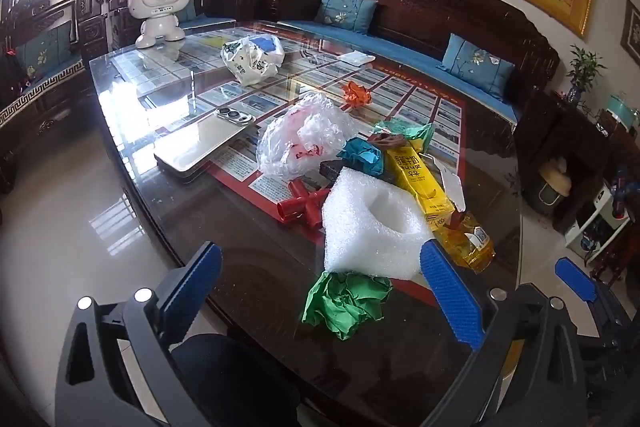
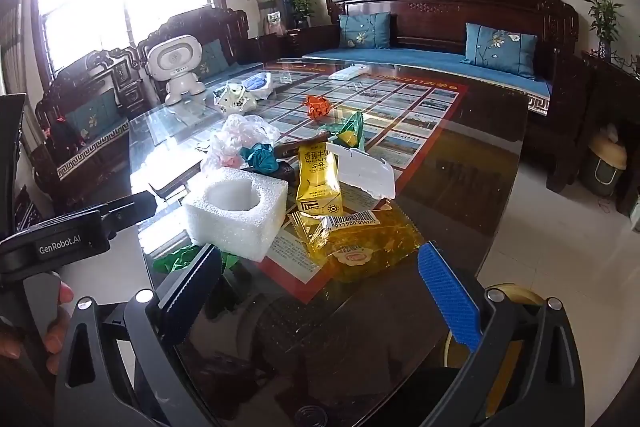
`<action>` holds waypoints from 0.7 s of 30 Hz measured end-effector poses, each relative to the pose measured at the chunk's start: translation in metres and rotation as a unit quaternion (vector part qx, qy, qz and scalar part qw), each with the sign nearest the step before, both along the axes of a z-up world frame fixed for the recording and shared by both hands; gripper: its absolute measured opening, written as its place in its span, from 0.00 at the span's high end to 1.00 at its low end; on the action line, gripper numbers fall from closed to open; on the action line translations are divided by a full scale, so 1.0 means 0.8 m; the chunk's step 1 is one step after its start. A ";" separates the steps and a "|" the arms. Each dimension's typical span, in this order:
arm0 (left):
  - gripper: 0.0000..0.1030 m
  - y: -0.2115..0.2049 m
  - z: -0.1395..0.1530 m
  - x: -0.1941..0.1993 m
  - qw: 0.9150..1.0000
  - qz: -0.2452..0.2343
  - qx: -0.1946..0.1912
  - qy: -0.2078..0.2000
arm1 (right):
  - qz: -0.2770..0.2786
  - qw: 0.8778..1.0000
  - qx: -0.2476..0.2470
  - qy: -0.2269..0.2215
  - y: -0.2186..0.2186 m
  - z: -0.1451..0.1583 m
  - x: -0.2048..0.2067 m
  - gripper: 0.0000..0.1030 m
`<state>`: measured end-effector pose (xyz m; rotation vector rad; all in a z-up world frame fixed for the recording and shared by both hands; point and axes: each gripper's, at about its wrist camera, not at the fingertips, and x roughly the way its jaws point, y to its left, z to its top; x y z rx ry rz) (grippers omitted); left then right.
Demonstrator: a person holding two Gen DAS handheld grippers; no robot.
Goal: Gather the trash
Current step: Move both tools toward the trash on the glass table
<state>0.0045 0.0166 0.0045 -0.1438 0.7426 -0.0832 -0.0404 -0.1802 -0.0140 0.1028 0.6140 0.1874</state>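
- My left claw (image 1: 320, 291) gapes wide, empty, just short of the foam block (image 1: 372, 227).
- My right claw (image 2: 320, 291) too — spread above the tabletop (image 2: 460, 187).
- Trash clusters around that block: green paper (image 1: 346, 303) touching it, yellow carton (image 2: 318, 179) beside.

foam block (image 1: 370, 227) ahead, bare glass tabletop (image 1: 248, 279) before it

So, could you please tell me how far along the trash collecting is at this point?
Nothing looks collected yet. Both the left gripper and right gripper are open and empty, above the near edge of the glass-topped table. Still lying there: the white foam block, crumpled green paper, yellow drink carton, clear yellow wrapper, clear plastic bag and orange paper ball.
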 end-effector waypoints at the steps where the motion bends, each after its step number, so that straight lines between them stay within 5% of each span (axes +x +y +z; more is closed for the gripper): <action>1: 0.04 0.000 0.000 0.003 1.000 -0.003 -0.001 0.003 | 0.000 1.000 0.003 0.000 -0.001 0.000 0.000 0.08; 8: 0.04 0.011 -0.008 -0.011 0.997 -0.049 -0.065 0.010 | 0.004 1.000 0.006 -0.020 -0.012 0.000 -0.012 0.08; 12: 0.04 0.022 -0.023 -0.029 0.996 -0.029 -0.079 -0.001 | 0.001 0.999 0.011 -0.033 -0.025 -0.002 -0.021 0.08; 21: 0.04 -0.003 -0.026 -0.036 0.997 -0.064 -0.029 -0.006 | -0.005 1.000 0.010 -0.018 -0.031 -0.014 -0.017 0.08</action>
